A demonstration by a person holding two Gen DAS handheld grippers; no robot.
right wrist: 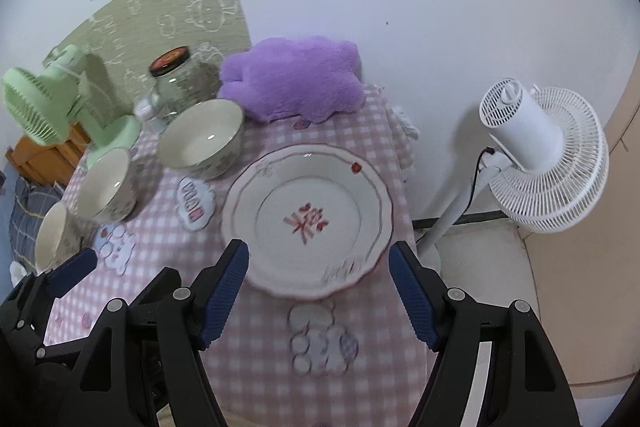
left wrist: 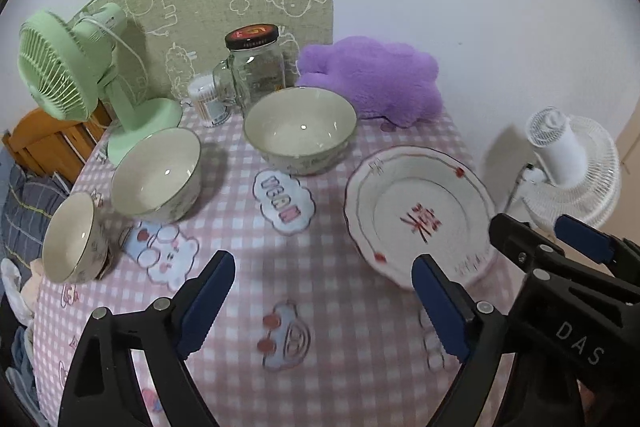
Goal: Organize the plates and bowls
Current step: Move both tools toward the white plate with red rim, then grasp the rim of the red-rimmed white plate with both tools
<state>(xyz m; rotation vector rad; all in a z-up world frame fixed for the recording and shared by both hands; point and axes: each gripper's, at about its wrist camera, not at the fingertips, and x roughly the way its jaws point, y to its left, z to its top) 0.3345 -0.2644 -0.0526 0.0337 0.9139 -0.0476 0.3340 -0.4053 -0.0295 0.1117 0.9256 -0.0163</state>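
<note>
On the far left a green desk fan (left wrist: 68,67) stands at the tabletop's (left wrist: 348,327) edge, its base partly behind the middle bowl (left wrist: 158,177). The smallest bowl (left wrist: 74,239) sits nearest the left edge, its lower side hidden by its own tilt toward the lens; the largest bowl (left wrist: 300,127) stands farther back, centre. Behind it a glass jar (left wrist: 256,67) with a dark lid hides most of a smaller container — what that one holds is hard to make out. A purple plush (left wrist: 372,79) lies against the wall. The plate (right wrist: 306,217) rests at the right of the pink checked cloth, its red central mark blurred. A white standing fan (right wrist: 536,155) is off the tabletop, right.

The left gripper (left wrist: 324,303) hovers over bare cloth, jaws spread, nothing between them. The right gripper (right wrist: 318,295) has jaws spread either side of the plate's near rim, not pressing it — its body cuts off the near cloth.
</note>
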